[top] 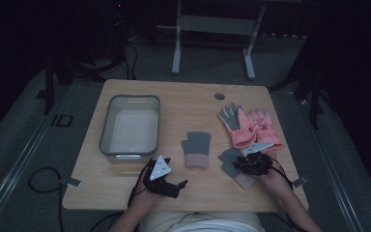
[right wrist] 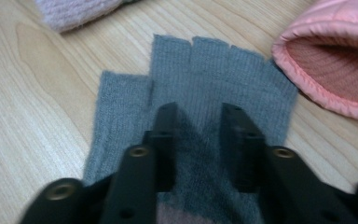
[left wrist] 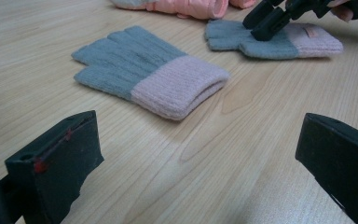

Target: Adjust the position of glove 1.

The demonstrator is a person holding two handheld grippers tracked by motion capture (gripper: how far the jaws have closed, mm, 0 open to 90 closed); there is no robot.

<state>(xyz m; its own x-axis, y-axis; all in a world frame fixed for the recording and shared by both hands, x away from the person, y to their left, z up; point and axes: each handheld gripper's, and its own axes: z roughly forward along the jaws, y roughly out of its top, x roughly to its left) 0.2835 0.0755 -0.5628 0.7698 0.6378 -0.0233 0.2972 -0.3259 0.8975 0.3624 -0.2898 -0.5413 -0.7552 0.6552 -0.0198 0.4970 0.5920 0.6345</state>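
The right tool (right wrist: 198, 123) stands with its jaws narrowed but parted, tips down on the grey knitted fingerless glove with a pink cuff (right wrist: 205, 84), which lies flat on the wooden table (top: 183, 104) just beside the pink padded gloves (top: 256, 128). The thin knit may slip out if the jaws pinch too little fabric, or the tips may scrape the table. The left tool (left wrist: 196, 154) rests wide and empty, near a second grey and pink glove (left wrist: 149, 70).

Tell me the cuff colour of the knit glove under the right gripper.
Pale pink, on the grey knit glove; left gripper view shows it best.
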